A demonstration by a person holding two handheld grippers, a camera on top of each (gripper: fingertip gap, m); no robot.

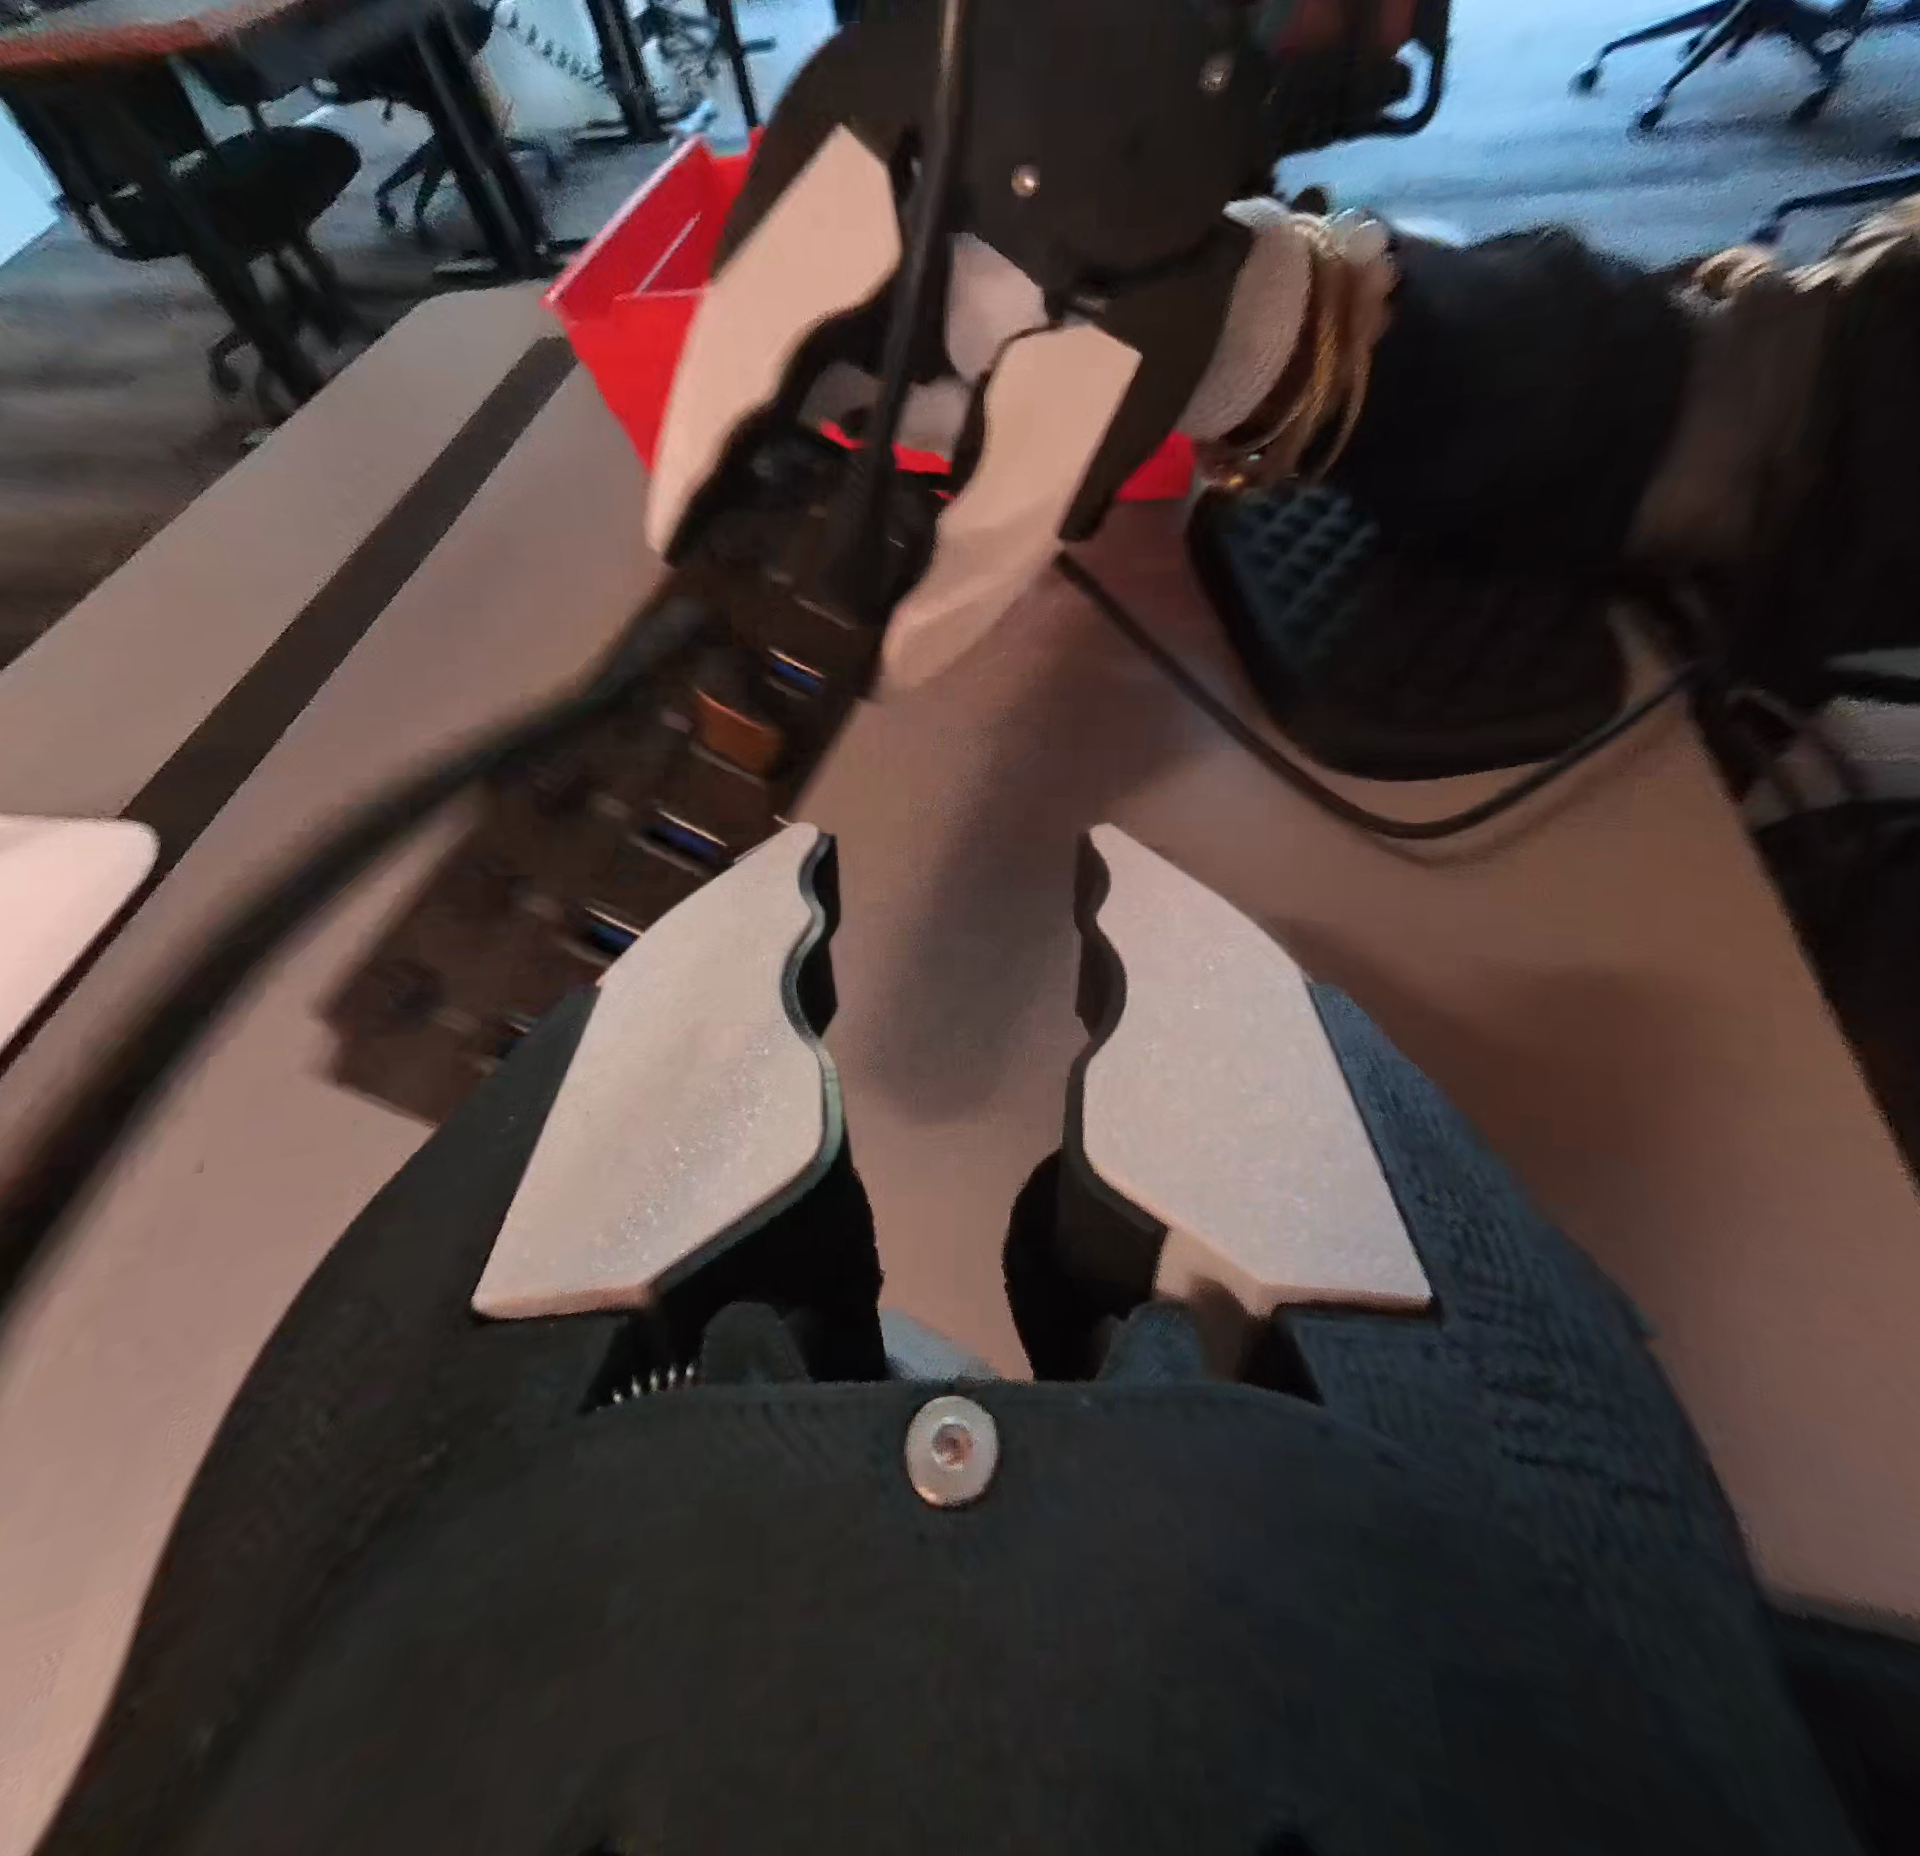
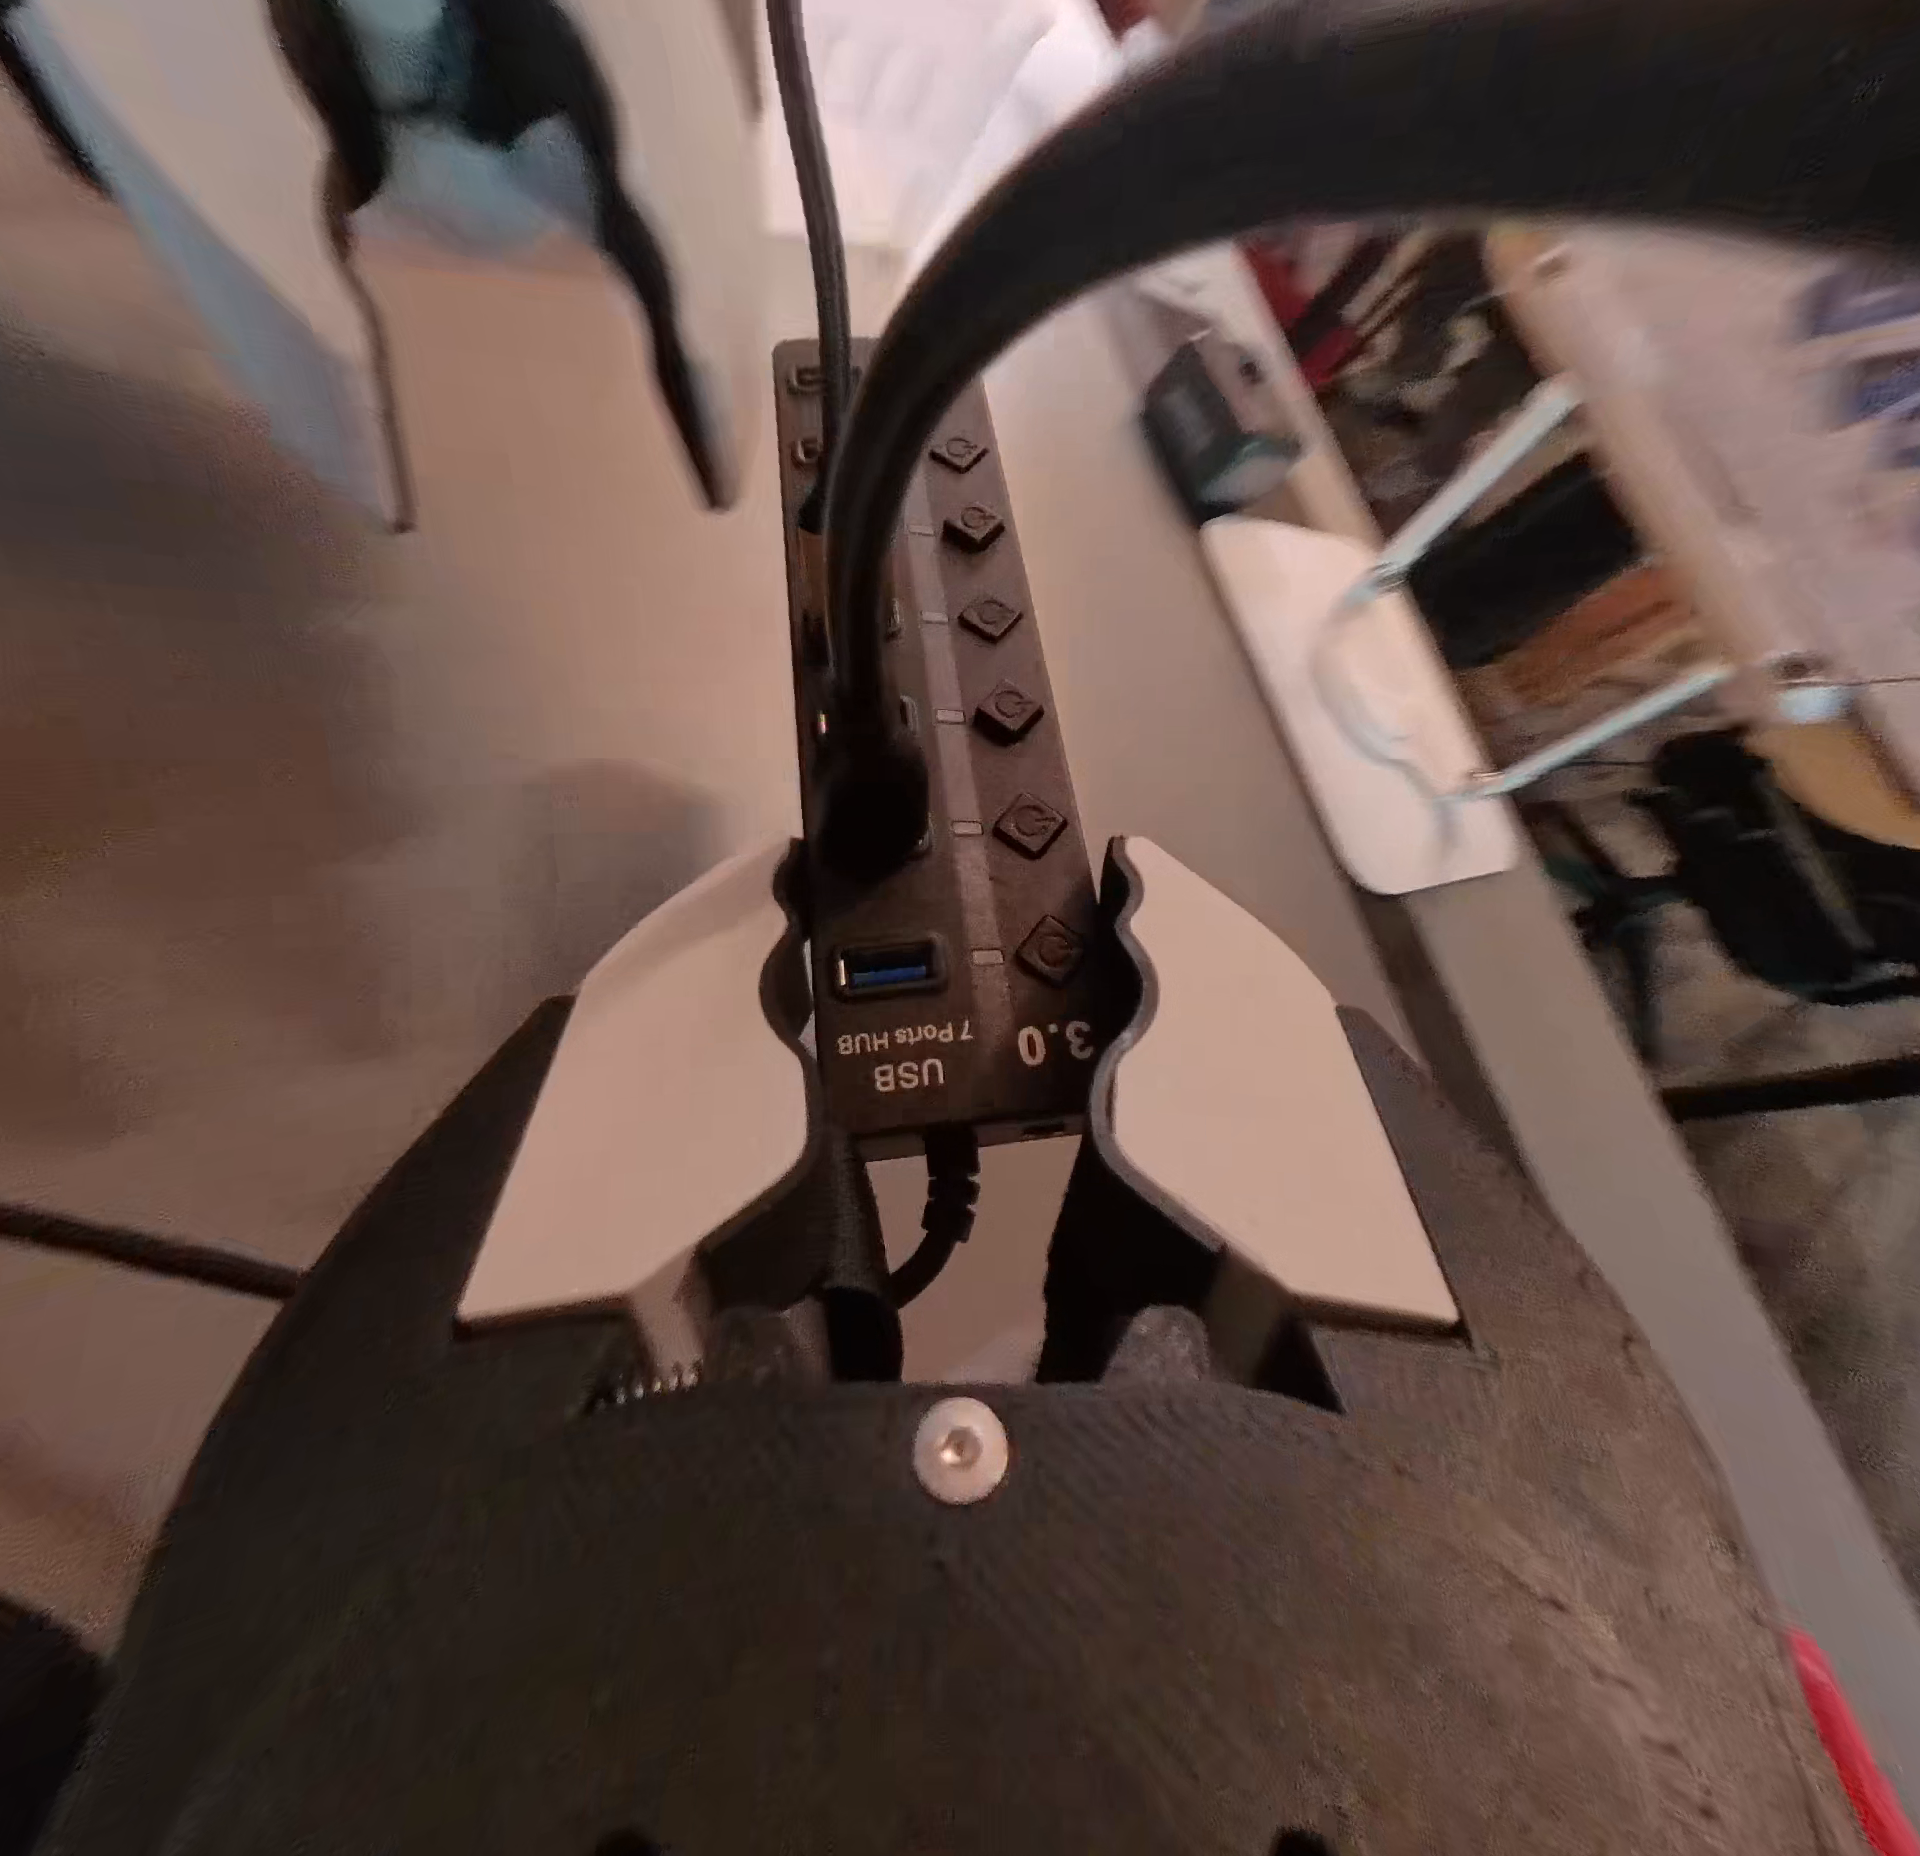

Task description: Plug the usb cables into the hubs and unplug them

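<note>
While the right gripper (image 2: pixel 951 959) clamps its fingers on the near end of the black hub (image 2: pixel 935 767) lying on the pale surface (image 2: pixel 520 663), a thick black cable (image 2: pixel 1143 196) stands plugged in; the left gripper (image 1: pixel 956 933) hangs beside the hub, fingers parted, empty.

White printing showing on top face of black hub (image 2: pixel 940 975), near end, beside blue port (image 2: pixel 886 967); wording left uncopied. Power symbols sitting on row of square buttons (image 2: pixel 1006 710). Nothing else reading clearly.
</note>
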